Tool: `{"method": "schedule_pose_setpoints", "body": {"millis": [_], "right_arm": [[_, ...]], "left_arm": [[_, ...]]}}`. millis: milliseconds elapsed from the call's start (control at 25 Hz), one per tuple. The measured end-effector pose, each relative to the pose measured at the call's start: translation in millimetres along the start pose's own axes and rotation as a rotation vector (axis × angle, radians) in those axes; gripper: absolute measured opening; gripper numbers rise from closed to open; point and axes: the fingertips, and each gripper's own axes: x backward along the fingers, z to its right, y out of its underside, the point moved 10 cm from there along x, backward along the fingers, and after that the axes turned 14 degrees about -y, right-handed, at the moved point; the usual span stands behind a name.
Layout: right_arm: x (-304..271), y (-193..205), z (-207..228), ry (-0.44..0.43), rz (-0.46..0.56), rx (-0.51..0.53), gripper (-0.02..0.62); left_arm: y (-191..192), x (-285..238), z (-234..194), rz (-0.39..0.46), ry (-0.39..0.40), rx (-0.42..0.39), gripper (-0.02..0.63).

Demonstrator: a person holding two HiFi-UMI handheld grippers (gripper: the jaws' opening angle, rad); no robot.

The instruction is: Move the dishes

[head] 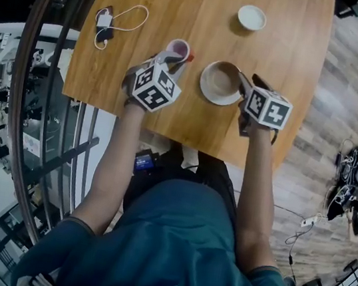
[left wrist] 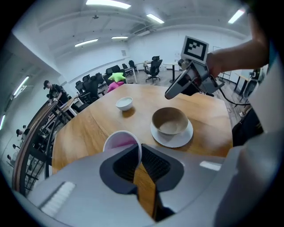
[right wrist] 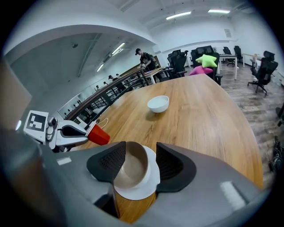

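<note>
A cup (head: 177, 49), red outside and pink inside, is tilted just over the table near its left side. My left gripper (left wrist: 138, 153) is shut on its rim, and the cup (left wrist: 120, 141) fills the space ahead of the jaws. A brown bowl (head: 222, 79) sits on a white saucer (head: 208, 94) at mid-table. My right gripper (right wrist: 141, 162) is open, its jaws standing either side of the bowl (right wrist: 131, 166) and the saucer (right wrist: 146, 188) without closing on them. A small white bowl (head: 251, 17) stands farther back.
A phone with a white cable (head: 104, 26) lies near the table's left edge. A curved railing (head: 37, 83) runs along the left, with a drop beyond it. Office chairs and desks (left wrist: 95, 84) stand behind the table. The near table edge (head: 186, 140) is at my waist.
</note>
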Motion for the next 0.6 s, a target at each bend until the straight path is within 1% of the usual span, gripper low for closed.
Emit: {"method": "schedule_pose_setpoints", "body": {"millis": [240, 600], "right_arm": [[-11, 10, 0, -0.005, -0.039, -0.002, 0.225], [-21, 25, 9, 0.018, -0.102, 0.007, 0.222]], "left_arm": [[4, -5, 8, -0.038, 0.011, -0.115, 0.023], [9, -14, 25, -0.087, 0.042, -0.218, 0.026]]}}
